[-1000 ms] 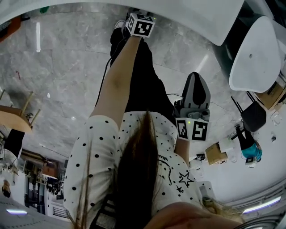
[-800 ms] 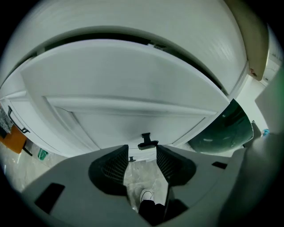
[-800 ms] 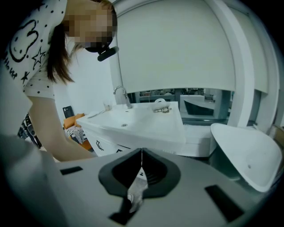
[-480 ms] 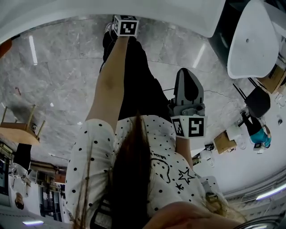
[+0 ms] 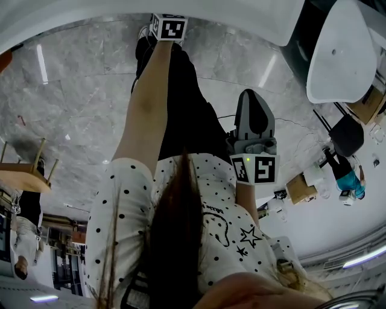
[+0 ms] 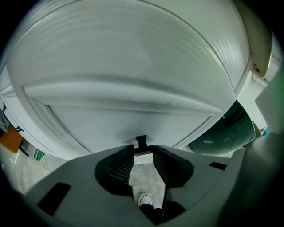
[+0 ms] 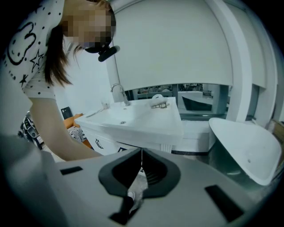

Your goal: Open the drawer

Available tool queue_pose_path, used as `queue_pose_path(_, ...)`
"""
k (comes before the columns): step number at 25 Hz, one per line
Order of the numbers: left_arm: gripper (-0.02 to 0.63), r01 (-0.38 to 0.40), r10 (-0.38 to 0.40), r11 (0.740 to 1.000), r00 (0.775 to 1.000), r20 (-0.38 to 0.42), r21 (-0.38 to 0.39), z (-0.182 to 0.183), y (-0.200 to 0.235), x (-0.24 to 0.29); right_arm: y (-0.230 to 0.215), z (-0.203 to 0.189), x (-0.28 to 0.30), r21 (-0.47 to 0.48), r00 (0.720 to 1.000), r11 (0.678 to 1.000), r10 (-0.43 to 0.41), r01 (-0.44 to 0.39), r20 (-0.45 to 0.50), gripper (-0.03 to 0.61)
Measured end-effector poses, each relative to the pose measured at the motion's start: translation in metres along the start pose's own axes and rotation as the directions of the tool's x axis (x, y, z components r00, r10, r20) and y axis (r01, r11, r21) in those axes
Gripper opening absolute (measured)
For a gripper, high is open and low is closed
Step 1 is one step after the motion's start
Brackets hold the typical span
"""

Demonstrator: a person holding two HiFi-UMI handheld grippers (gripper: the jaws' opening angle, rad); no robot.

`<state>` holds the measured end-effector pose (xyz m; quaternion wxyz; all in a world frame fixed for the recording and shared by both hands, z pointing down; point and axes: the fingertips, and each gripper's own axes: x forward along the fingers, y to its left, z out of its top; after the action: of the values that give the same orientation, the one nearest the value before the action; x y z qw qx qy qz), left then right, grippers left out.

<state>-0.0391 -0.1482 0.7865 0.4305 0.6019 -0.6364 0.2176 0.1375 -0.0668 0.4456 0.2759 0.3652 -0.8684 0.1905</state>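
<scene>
The left gripper view is filled by a white drawer front (image 6: 133, 111). A small handle (image 6: 141, 142) with a black bracket sticks out of its lower edge. My left gripper (image 6: 143, 155) has just been closing, and the handle's pale piece now fills the gap between its pads. In the head view only that gripper's marker cube (image 5: 167, 27) shows, at the end of the outstretched left arm under the white cabinet edge (image 5: 211, 15). My right gripper (image 7: 141, 155) hangs at the person's right side (image 5: 253, 96), shut with nothing in it.
A white vanity with a sink (image 7: 133, 119) and a tap (image 7: 117, 91) stands ahead of the right gripper. A white basin shape (image 7: 248, 146) lies to its right. The floor is grey marble (image 5: 72, 108), with a wooden stool (image 5: 24, 169) at the left and boxes (image 5: 295, 190) at the right.
In the head view the left arm's marker cube has shifted left and up toward the white cabinet edge. The right gripper has stayed almost where it was.
</scene>
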Motion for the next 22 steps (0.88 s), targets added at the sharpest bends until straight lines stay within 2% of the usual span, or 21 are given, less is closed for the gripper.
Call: queue_pose_path(22, 0.137, 0.0, 0.0, 1.0, 1.0, -0.009, -0.006, -0.021, 0.002, -0.015, 0.009, 0.0, 0.005, -0.028, 1.0, 0.999, 0.016, -0.016, -0.009, 0.014)
